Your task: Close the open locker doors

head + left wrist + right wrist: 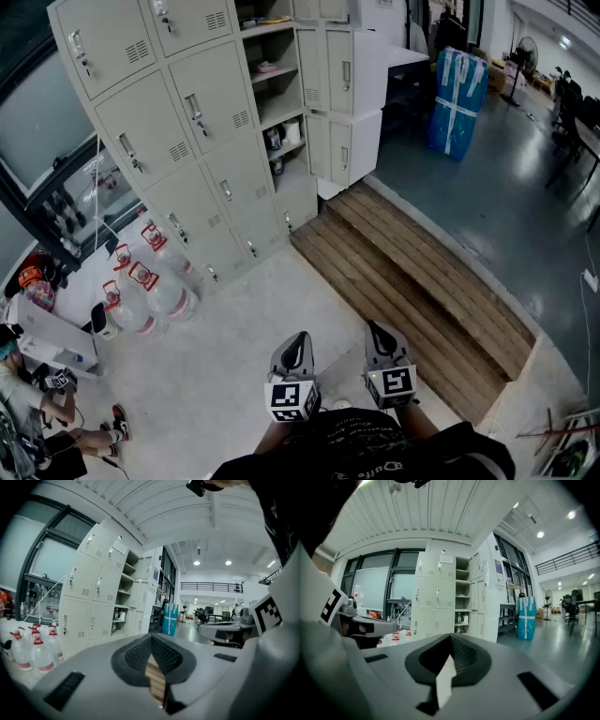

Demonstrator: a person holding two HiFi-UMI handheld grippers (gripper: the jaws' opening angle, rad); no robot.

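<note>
Head view, sweeping left to right.

- Person (37,394) sits on the floor (234,375) at 8 o'clock.
- Jugs (150,286) with red labels cluster at 9 o'clock, on the floor just beside the locker base.
- Lockers (178,122) fill 10 to 12 o'clock. The left two columns are all closed.
- Open bay (272,89) is the third column, at 12 o'clock. I see its shelves exposed top to bottom, with small items on them too small to call.
- Its doors (339,73) stand swung out just right of the bay. At least two are stacked, handles showing.
- Left claw (296,339) is at 6 o'clock, low in frame, well apart from the lockers. Its own view shows the tips pressed together with nothing pinched. Only wood planks show through the slot below the tips.
- Right claw (378,330) is just beside it at the same height. Its own view shows it pressed together too, and empty. Both claws point roughly level toward the lockers.
- Wooden deck (422,281) runs from 12 to 4 o'clock, right of the lockers.
- Blue pack (457,89) stands upright on the floor at 1 o'clock.
</note>
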